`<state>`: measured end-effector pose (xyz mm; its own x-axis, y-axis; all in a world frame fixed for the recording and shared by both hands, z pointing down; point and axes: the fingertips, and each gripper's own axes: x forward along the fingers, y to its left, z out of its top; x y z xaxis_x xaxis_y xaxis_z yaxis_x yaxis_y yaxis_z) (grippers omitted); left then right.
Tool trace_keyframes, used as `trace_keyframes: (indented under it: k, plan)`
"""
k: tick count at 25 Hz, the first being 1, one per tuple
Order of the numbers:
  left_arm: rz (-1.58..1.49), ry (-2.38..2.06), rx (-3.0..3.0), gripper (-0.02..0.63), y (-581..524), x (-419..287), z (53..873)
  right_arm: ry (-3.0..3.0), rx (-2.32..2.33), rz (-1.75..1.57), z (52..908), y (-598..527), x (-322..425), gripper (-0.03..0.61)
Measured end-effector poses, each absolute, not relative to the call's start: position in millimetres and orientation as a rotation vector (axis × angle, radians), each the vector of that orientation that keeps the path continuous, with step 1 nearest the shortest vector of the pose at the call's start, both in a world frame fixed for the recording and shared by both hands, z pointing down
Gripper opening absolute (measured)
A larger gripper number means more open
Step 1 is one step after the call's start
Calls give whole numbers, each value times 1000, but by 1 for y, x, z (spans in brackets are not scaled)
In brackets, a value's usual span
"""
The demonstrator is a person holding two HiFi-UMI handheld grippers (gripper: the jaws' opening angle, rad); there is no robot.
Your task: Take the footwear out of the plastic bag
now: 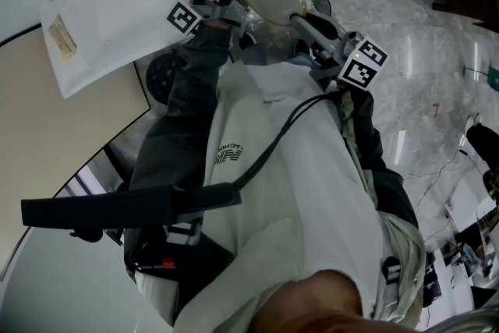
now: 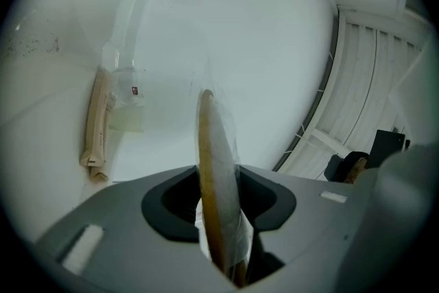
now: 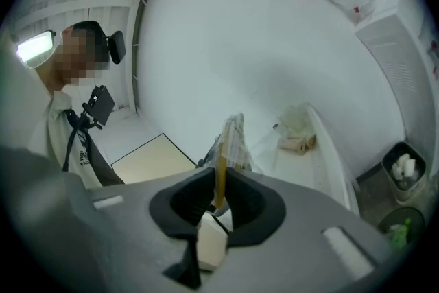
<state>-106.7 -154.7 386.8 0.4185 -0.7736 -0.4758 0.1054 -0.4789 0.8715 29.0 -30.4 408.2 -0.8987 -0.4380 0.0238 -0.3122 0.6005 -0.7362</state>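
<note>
- The left gripper [image 2: 218, 199] has its jaws nearly together, and they pinch the edge of the slipper [image 2: 214, 168] through the film of the plastic bag [image 2: 232, 147].
- The right gripper [image 3: 219, 192] is also almost closed. It clamps a thin tan edge of the same slipper, with crinkled film around it.
- The slipper hangs in the air between the two grippers, just past the edge of the white table [image 1: 101, 27] and partly over the floor.
- Risk: both grips seem to catch slipper and film together. If so, pulling the hands apart only stretches the bag, and nothing comes out.
- Risk: the film is thin, so a hard pull probably tears it instead of sliding it off.
- Risk: each grip takes only a narrow rim. If one grip opens to take a new hold, the slipper may swing or fall to the floor.
- Orientation: in the head view the long axis runs diagonally from one gripper to the other, and a broad tan face is turned toward the camera.
- In each gripper view the slipper stands on its edge and extends away from the jaws. I cannot tell which end is the toe.
- A second bagged slipper [image 2: 99, 127] lies flat on the table, well apart.
</note>
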Motion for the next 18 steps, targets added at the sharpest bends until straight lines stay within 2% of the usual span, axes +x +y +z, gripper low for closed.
trace_keyframes:
  k: [8, 18]
  plan:
    - [-1208, -542, 1830, 129, -158, -102, 369, 2516, -506, -1293, 396, -29, 38, 44]
    - [-1209, -561, 1828, 135, -159, -106, 374, 2516, -493, -1284, 394, -27, 41, 41]
